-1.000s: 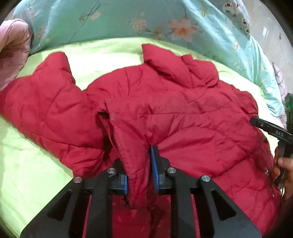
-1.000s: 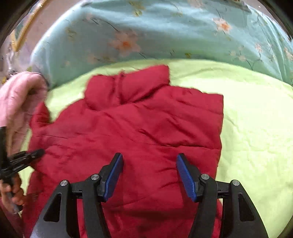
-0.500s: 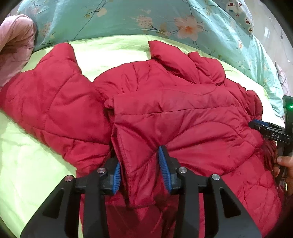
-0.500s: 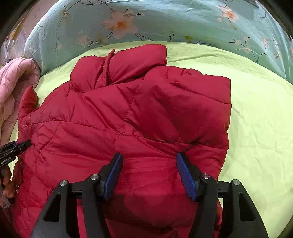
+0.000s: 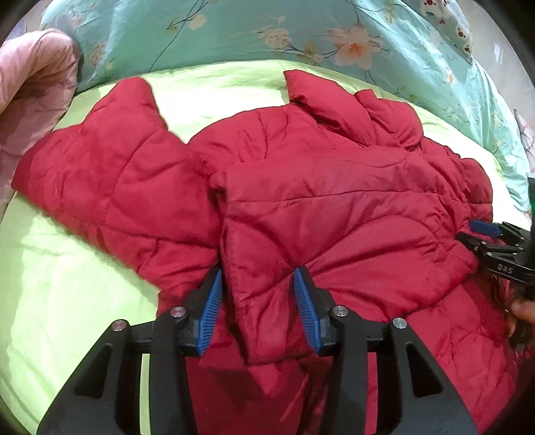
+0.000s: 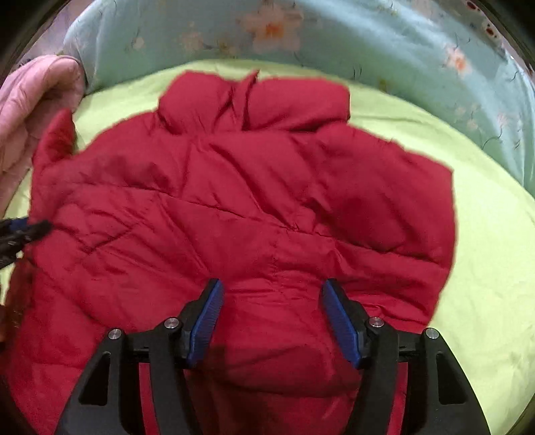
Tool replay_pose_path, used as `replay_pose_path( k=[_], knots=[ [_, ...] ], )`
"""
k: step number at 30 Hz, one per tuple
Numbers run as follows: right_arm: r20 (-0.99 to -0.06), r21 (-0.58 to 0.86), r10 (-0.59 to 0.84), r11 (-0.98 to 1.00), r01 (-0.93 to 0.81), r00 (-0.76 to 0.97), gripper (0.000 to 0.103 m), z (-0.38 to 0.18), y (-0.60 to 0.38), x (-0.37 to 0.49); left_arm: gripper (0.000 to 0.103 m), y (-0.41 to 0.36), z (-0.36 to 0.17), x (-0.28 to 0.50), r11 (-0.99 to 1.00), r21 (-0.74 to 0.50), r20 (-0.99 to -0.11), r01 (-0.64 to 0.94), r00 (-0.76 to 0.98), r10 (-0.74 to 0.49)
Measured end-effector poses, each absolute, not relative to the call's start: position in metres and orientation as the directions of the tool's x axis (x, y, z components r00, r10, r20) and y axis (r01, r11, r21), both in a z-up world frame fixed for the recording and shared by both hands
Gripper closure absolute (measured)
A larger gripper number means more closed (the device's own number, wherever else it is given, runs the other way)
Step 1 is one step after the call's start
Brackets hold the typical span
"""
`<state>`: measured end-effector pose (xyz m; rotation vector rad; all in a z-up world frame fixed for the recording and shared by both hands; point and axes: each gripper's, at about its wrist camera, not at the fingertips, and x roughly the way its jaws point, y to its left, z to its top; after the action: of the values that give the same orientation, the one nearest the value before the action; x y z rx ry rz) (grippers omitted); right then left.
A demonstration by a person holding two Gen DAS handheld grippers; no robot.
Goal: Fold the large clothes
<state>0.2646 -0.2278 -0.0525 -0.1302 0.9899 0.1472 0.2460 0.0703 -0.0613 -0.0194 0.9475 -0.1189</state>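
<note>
With the red jacket [image 5: 334,214] spread on the green bedding [image 5: 67,267], the left gripper [image 5: 257,301] has just been opening off the folded-in sleeve between its jaws, and the right gripper [image 6: 272,321] hovers open over the jacket's middle, apparently touching nothing; next, the other sleeve needs grasping.

both views look from just behind their own jaws, tilted steeply down and close over a red quilted jacket [image 5: 334,207] on a lime-green sheet [image 5: 67,284]. beyond the left jaws lies the jacket's spread sleeve side, with a floral teal quilt [image 5: 234,30] farthest off. beyond the right jaws lies the jacket's collar and folded edge. the views share the jacket, sheet, quilt and a pink garment [image 6: 30,110], and each catches the other gripper at its frame edge.
</note>
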Motion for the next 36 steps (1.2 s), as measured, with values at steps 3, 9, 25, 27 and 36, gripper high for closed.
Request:
replay_pose_path(
  k=[3, 9, 25, 27, 36],
  knots=[
    [-0.835, -0.01, 0.087, 0.985, -0.172, 0.543, 0.038, -0.043, -0.231, 0.261, 0.06, 0.08, -0.056, 0.236, 0.993, -0.09, -0.803, 0.08, 0.584, -0.12],
    [-0.792, 0.068, 0.178, 0.976, -0.206, 0.584, 0.038, -0.014, -0.229, 0.231, 0.06, 0.123, -0.044, 0.218, 0.976, -0.216, -0.781, -0.017, 0.603, -0.162],
    [-0.736, 0.2, 0.336, 0.937, -0.285, 0.588, 0.037, 0.013, -0.211, 0.175, 0.06, 0.228, -0.058, 0.239, 0.822, -0.516, -0.705, -0.24, 0.664, -0.249],
    [-0.734, 0.199, 0.342, 0.934, -0.296, 0.587, 0.037, 0.015, -0.208, 0.174, 0.06, 0.243, -0.062, 0.247, 0.787, -0.561, -0.685, -0.256, 0.678, -0.267],
    [-0.737, 0.223, 0.375, 0.92, -0.322, 0.562, 0.037, 0.017, -0.197, 0.169, 0.06, 0.308, -0.082, 0.284, 0.657, -0.662, -0.638, -0.361, 0.731, -0.241]
  ],
)
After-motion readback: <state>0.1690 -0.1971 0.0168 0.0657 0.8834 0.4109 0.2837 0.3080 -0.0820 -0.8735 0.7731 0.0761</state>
